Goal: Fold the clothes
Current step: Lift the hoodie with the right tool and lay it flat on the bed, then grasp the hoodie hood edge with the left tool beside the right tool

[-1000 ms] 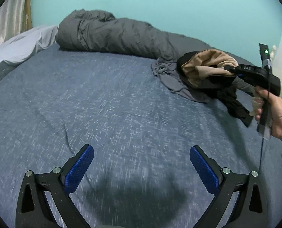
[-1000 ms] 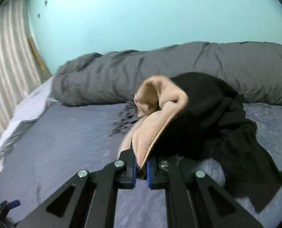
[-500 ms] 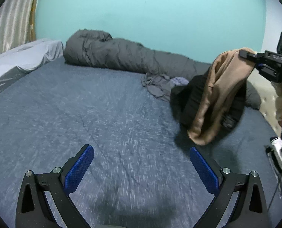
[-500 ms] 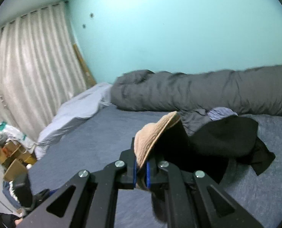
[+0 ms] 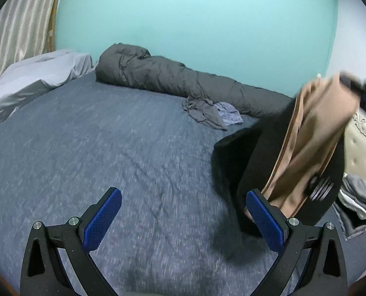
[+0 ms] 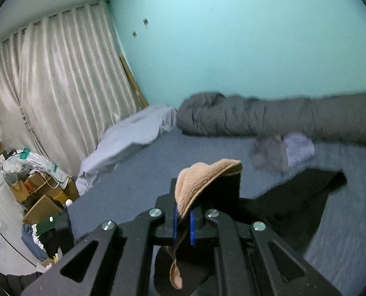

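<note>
Since a second ago the right gripper, clamped on the tan lining of the black garment, has lifted it off the bed and away from the rolled grey duvet. The garment now hangs just beside the left gripper's right finger, only its black tail trailing on the bed. Lifting it has uncovered a crumpled grey cloth and a pale blue one against the duvet.
</note>
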A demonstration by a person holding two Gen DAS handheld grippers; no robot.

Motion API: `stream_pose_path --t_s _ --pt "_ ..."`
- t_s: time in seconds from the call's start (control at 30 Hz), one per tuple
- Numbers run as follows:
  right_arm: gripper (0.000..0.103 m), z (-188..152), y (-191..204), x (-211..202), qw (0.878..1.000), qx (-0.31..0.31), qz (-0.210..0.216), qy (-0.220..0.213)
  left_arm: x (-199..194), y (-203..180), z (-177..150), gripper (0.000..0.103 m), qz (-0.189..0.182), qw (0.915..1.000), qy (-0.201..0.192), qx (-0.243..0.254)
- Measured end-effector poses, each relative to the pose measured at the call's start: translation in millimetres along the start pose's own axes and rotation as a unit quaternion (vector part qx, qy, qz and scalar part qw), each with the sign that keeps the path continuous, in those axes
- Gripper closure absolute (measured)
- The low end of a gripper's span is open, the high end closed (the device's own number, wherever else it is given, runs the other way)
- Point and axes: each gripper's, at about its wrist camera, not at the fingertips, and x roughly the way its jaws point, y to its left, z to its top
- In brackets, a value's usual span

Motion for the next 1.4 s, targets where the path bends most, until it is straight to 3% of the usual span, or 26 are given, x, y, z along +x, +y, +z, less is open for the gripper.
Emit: stream_pose_path --t_s 0.23,0.5,0.53,0.63,0.7,0.93,1.13,1.23,1.4 --pt "0.096 -105.4 -62.1 42.2 0.995 0.065 -0.051 0.064 34.8 -2.2 -36.2 0.000 -0.027 0.9988 0.041 -0.009" --pt "0.090 -180.0 -129.0 82.3 0.981 0.106 -0.125 0.108 86.7 -15.2 -72.4 0.000 -0.039 0.9957 0.083 0.004" --pt "0.084 -188.1 -137.1 84.6 0.978 0.114 -0.136 0.113 92.9 -17.3 -74.1 0.000 -0.042 0.9951 0.088 0.009" --pt "0.062 -203.3 -145.6 76.0 0.975 0.123 -0.160 0.094 105.9 -25.3 -74.8 0.000 -0.051 0.9938 0.096 0.025" --pt "0.055 -217.3 -150.9 60.7 0.975 0.133 -0.167 0.063 110.8 -32.1 -72.9 0.000 -0.061 0.9933 0.094 0.031" --pt "0.049 -257.6 -174.0 26.4 0.960 0.242 -0.140 0.008 131.3 -46.8 -83.0 0.000 -0.082 0.9891 0.118 0.031" --pt "0.047 -264.6 -179.1 8.8 0.954 0.266 -0.138 0.005 135.8 -57.8 -87.9 0.000 -0.092 0.9869 0.127 0.038" --pt "0.046 -266.8 -180.1 2.8 0.957 0.258 -0.132 0.003 137.5 -64.1 -86.1 0.000 -0.092 0.9868 0.126 0.043" --pt "0.046 -278.8 -190.6 9.1 0.950 0.285 -0.124 0.007 138.0 -70.0 -83.2 0.000 -0.085 0.9876 0.120 0.053"
